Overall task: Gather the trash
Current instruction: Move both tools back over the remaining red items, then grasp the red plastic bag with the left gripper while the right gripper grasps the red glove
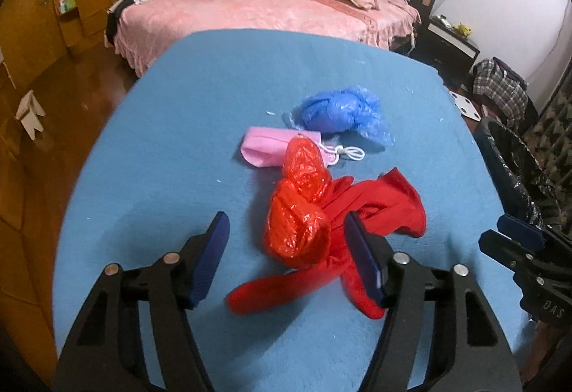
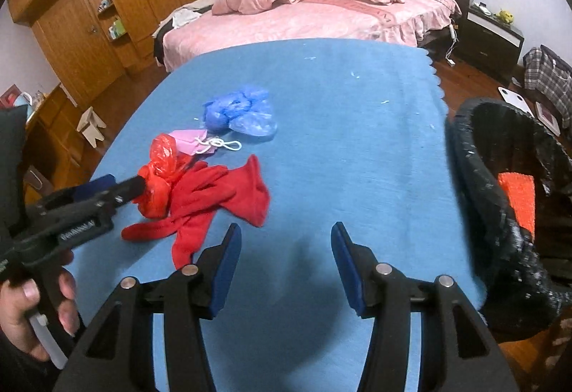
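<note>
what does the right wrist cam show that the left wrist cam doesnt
Only the right wrist view looks down into the black bin, with an orange item inside, and shows the person's hand gripping the left gripper's handle. Only the left wrist view shows the left gripper from behind, its open fingers either side of the red plastic bag. Both share the blue tablecloth, red cloth, pink mask, blue plastic bag, pink bed, and the open, empty right gripper.

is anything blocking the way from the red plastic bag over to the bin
Nothing visible does. The red plastic bag sits between the left tongs, and only bare blue cloth lies between it and the black bin at the table's right edge.
</note>
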A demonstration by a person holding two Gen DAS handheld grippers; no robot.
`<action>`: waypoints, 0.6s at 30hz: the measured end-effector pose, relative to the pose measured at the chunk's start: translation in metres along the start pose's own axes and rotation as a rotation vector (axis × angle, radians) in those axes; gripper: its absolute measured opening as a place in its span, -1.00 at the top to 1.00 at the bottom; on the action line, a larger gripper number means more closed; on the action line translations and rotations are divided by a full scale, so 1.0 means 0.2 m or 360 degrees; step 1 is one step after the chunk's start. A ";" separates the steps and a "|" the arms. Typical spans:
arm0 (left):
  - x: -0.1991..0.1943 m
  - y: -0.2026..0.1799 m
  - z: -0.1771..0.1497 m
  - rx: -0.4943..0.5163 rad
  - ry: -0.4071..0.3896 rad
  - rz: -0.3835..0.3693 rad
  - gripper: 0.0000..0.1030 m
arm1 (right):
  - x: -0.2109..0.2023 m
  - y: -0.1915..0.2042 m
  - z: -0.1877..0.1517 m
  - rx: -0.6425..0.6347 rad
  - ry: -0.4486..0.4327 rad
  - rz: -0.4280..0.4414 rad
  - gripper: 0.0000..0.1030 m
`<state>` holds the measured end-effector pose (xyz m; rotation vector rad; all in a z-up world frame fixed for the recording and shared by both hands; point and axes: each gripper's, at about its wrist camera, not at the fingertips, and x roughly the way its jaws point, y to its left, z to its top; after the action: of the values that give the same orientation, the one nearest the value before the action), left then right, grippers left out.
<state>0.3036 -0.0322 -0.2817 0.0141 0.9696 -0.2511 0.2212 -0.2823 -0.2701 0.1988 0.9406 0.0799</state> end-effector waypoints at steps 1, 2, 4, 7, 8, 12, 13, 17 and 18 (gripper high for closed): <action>0.02 0.00 0.00 0.0000 0.0008 -0.0010 -0.20 | 0.01 0.00 0.00 0.0001 0.0003 0.0000 0.00; 0.04 0.00 -0.01 0.0002 0.0017 -0.0015 -0.20 | 0.02 0.01 0.01 0.0003 0.0009 0.0002 0.00; 0.08 0.00 -0.01 0.0006 0.0037 -0.0036 -0.20 | 0.05 0.03 0.02 0.0005 0.0016 0.0002 0.00; 0.13 0.01 -0.02 0.0007 0.0061 -0.0052 -0.05 | 0.08 0.05 0.03 -0.0001 0.0030 -0.0001 0.00; 0.15 0.02 -0.02 0.0000 0.0076 -0.0064 0.17 | 0.10 0.05 0.03 -0.0004 0.0037 0.0000 0.00; 0.17 0.05 -0.02 0.0005 0.0071 -0.0090 0.29 | 0.14 0.08 0.04 -0.0011 0.0055 0.0004 0.00; 0.16 0.05 -0.03 0.0007 0.0064 -0.0087 0.30 | 0.15 0.09 0.05 -0.0015 0.0056 0.0004 0.00; 0.12 0.11 -0.02 -0.0010 0.0022 -0.0062 0.34 | 0.16 0.12 0.06 -0.0024 0.0055 0.0013 0.00; 0.11 0.12 -0.01 -0.0005 0.0009 -0.0051 0.34 | 0.17 0.13 0.07 -0.0026 0.0054 0.0018 0.00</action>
<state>0.3186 -0.0135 -0.3032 -0.0036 0.9765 -0.2793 0.2521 -0.2526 -0.2835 0.1881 0.9725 0.1014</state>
